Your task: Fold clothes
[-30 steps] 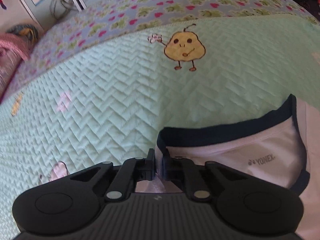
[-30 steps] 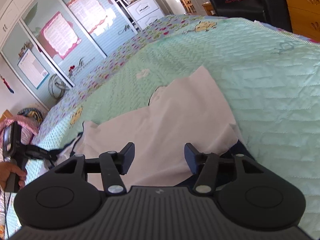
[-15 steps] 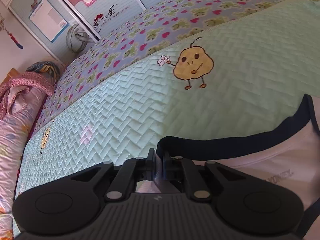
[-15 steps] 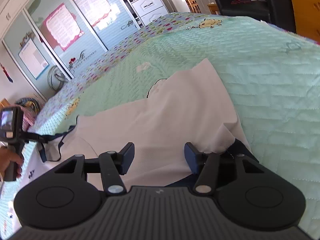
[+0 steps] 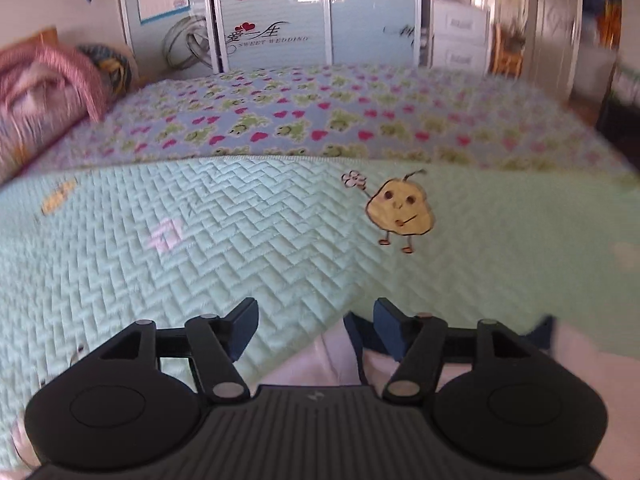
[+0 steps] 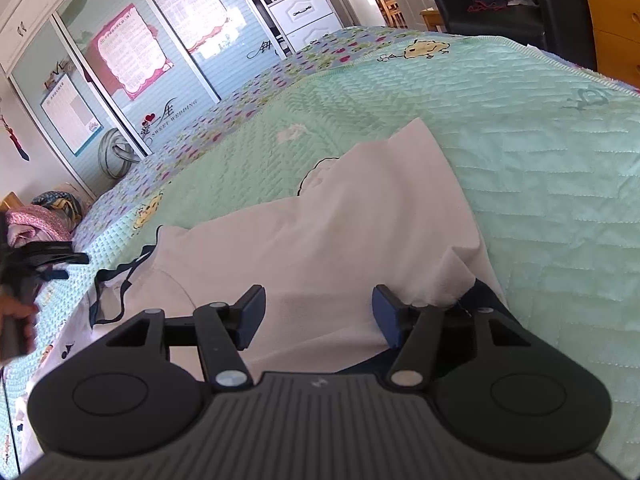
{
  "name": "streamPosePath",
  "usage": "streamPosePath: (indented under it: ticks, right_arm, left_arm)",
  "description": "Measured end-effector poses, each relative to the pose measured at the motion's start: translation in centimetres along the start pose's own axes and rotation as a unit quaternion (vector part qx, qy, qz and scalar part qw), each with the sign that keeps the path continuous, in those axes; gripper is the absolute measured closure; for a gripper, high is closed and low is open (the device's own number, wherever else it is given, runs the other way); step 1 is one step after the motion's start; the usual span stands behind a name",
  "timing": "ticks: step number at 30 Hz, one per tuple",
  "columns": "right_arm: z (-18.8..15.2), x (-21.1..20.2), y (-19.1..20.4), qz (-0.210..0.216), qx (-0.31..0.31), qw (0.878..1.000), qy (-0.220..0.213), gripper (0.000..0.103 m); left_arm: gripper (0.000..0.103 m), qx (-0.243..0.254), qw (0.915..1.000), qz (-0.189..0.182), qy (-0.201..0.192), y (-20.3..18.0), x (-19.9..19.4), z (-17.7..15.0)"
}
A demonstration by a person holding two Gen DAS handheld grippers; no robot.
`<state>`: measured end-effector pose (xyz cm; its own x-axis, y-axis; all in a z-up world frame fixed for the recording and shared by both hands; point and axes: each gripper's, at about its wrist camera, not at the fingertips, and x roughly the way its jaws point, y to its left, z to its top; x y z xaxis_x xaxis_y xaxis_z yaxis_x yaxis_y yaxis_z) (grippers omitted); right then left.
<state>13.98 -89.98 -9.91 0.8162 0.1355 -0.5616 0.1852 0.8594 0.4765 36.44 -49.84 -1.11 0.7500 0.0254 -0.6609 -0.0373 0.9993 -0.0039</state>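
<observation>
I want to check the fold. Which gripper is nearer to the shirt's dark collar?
Left. The left gripper, jaws opening, is right at the collar. The right gripper is over the shirt's other end.

— What covers the bed?
— A mint quilt (image 5: 248, 240) stitched in zigzags, with a yellow cartoon pear (image 5: 400, 212) printed on it; beyond it lies a blue sheet (image 5: 320, 120) with frogs and hearts.
— And past the bed?
— A sliding wardrobe (image 6: 132, 92) with pink posters (image 6: 128, 52), a white drawer chest (image 6: 308, 16), a black armchair (image 6: 500, 4), and pink bedding (image 5: 44, 88) heaped at the left.
</observation>
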Motion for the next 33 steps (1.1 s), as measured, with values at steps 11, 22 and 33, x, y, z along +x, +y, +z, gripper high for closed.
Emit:
streamPosePath:
  ticks: [11,22,33]
  right_arm:
    - [-0.7,0.5,1.9,-0.015,-0.058,0.998,-0.004,0.023]
    - [-1.3,1.0,2.8,-0.031,-0.1,0.994,-0.011,0.017]
    - [-1.6,1.2,3.2,-0.039,-0.116,0.992,-0.014,0.015]
  left_arm:
    - [0.026,-0.064,0.9924,0.102,-0.024,17.2,-12.5,-8.1]
    - [0.026,-0.274,0.9582,0.046,0.068,25.6,-9.3,-14.1]
    - [0.096,-0.175,0.9844,0.019,0.007,21.3,-8.8,-10.5]
